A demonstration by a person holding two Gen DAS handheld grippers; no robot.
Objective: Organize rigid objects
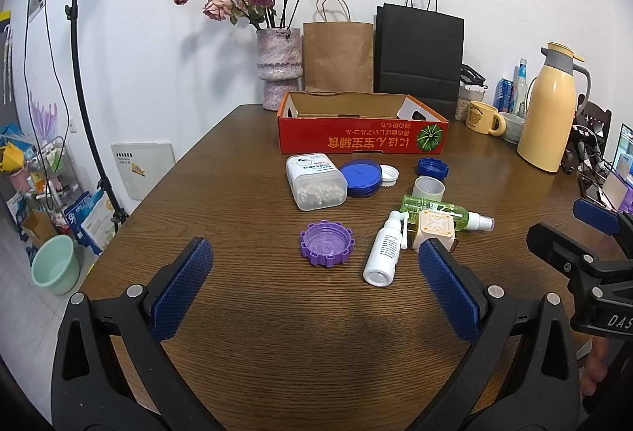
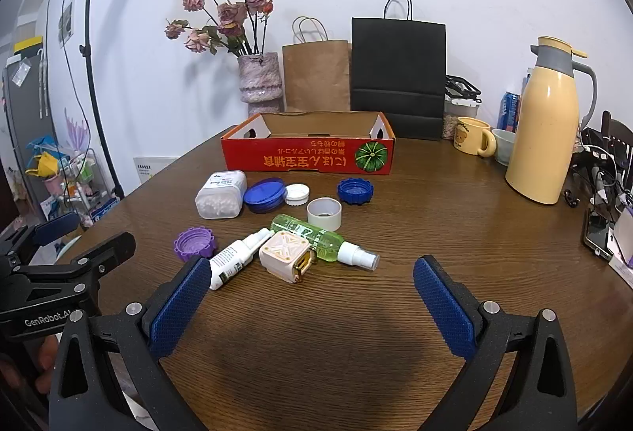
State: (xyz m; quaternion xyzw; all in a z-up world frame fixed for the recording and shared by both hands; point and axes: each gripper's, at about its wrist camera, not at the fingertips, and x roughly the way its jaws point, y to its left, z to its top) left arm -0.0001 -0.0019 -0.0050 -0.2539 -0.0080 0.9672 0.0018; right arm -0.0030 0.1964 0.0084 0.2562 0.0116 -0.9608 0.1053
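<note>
Both hand-held grippers (image 1: 314,268) (image 2: 310,286) spread, empty. We judge white spray bottle (image 2: 231,261), nr red box (image 2: 308,158), light, stiff, slick; pinch mid-body.

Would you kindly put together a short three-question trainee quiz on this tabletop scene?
1. True or false: the red box already holds the purple cap.
2. Which item lies across the green spray bottle? A) white spray bottle B) cream cube charger C) cotton swab box
3. Fill in: both the left claw and the right claw are ___.

Key: 1 false, the cap sits on the table; 2 B; 3 open, holding nothing.
</note>
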